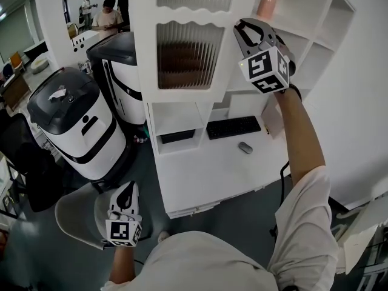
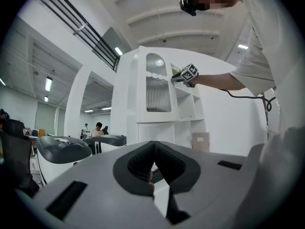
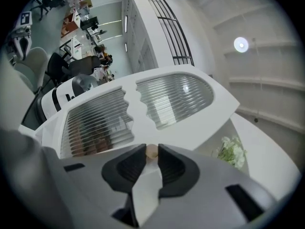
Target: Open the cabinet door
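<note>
The white cabinet door (image 1: pixel 182 59) has ribbed glass panes and hangs at the upper left of a shelf unit. My right gripper (image 1: pixel 248 32) is raised to the door's right edge. In the right gripper view the door (image 3: pixel 157 104) fills the middle, and a small wooden knob (image 3: pixel 151 151) sits pinched between the dark pads (image 3: pixel 171 163) of that gripper (image 3: pixel 151 149). The door's knob side looks slightly out from the shelves. My left gripper (image 1: pixel 125 200) hangs low beside a chair, shut with nothing in it (image 2: pixel 154 144). From there the door (image 2: pixel 157 87) and the right gripper (image 2: pixel 178 78) show far off.
Below the door a white desk (image 1: pixel 206 174) carries a black keyboard (image 1: pixel 233 127) and a mouse (image 1: pixel 245 147). A pink vase (image 1: pixel 267 2) stands on an upper shelf. Two white-and-black machines (image 1: pixel 79 123) stand left of the cabinet, a grey chair (image 1: pixel 76 214) sits near my left gripper, and people stand far behind.
</note>
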A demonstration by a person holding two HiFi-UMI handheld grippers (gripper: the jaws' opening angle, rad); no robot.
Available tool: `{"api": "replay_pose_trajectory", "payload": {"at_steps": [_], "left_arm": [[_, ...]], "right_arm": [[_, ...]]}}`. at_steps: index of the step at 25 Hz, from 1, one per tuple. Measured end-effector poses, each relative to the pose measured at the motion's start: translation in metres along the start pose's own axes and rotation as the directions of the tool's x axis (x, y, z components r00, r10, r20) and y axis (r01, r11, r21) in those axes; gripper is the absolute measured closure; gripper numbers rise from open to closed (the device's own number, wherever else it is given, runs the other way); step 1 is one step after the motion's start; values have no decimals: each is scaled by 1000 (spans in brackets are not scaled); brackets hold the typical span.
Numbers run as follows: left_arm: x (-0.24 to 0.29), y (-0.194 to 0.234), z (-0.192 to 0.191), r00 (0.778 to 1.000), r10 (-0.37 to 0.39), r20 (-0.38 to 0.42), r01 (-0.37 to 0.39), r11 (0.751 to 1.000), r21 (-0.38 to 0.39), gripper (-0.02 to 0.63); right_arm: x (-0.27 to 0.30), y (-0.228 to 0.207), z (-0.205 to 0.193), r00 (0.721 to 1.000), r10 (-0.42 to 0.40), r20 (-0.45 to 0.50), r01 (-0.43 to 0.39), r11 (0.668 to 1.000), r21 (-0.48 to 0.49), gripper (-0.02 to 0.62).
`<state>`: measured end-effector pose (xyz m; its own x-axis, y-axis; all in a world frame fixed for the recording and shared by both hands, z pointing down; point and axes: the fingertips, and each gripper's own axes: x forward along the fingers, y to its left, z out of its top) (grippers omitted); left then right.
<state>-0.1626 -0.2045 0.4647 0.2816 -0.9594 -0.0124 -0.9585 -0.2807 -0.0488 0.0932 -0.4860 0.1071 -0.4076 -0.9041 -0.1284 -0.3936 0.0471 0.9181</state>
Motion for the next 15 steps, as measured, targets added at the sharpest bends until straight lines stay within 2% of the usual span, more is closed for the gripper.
{"api": "replay_pose_trajectory", "payload": {"at_steps": [15], "left_arm": [[21,-22,7,996,-86,12,86,996,4,606]], "right_arm": [[-58,6,36,999,-11,32,15,991,-131,517]]}}
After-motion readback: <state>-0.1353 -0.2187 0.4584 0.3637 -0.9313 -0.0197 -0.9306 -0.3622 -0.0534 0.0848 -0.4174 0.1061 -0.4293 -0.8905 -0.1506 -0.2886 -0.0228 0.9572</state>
